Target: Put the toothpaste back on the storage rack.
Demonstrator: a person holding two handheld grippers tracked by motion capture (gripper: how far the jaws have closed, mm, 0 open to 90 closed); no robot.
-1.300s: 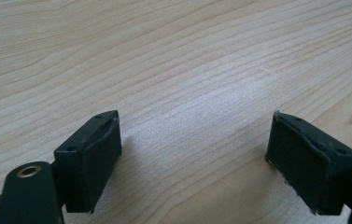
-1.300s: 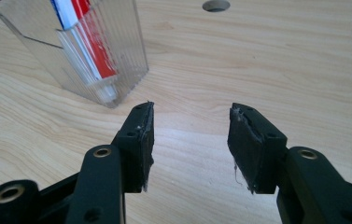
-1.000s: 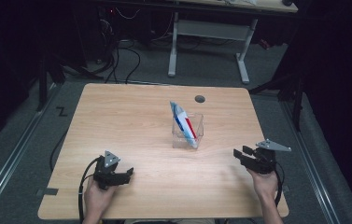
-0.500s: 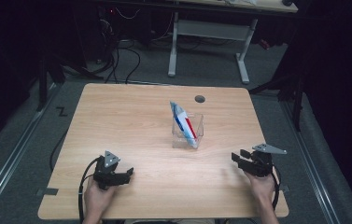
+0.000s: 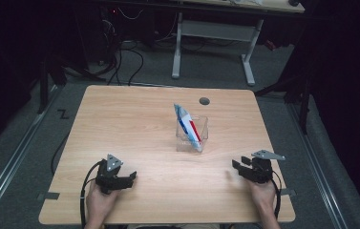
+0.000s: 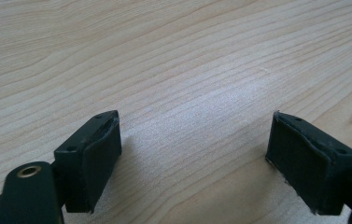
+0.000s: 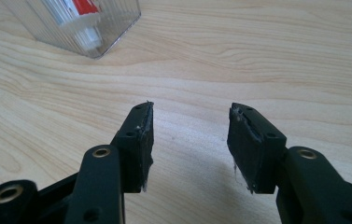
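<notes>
A toothpaste tube [image 5: 187, 126] leans in the clear cup [image 5: 201, 138]; the left gripper [image 5: 129, 177] and right gripper [image 5: 237, 165] lie nearer the person, gaping, empty; a careless reach could topple the cup

The right gripper view's top edge cuts off the clear container [image 7: 82, 28] and its tube [image 7: 78, 9].

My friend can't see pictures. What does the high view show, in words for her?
A clear plastic box stands mid-table holding a tilted white tube with red and blue stripes. A person's hands hold two black claws near the wooden table's front edge: the left claw and the right claw, both open and empty.
</notes>
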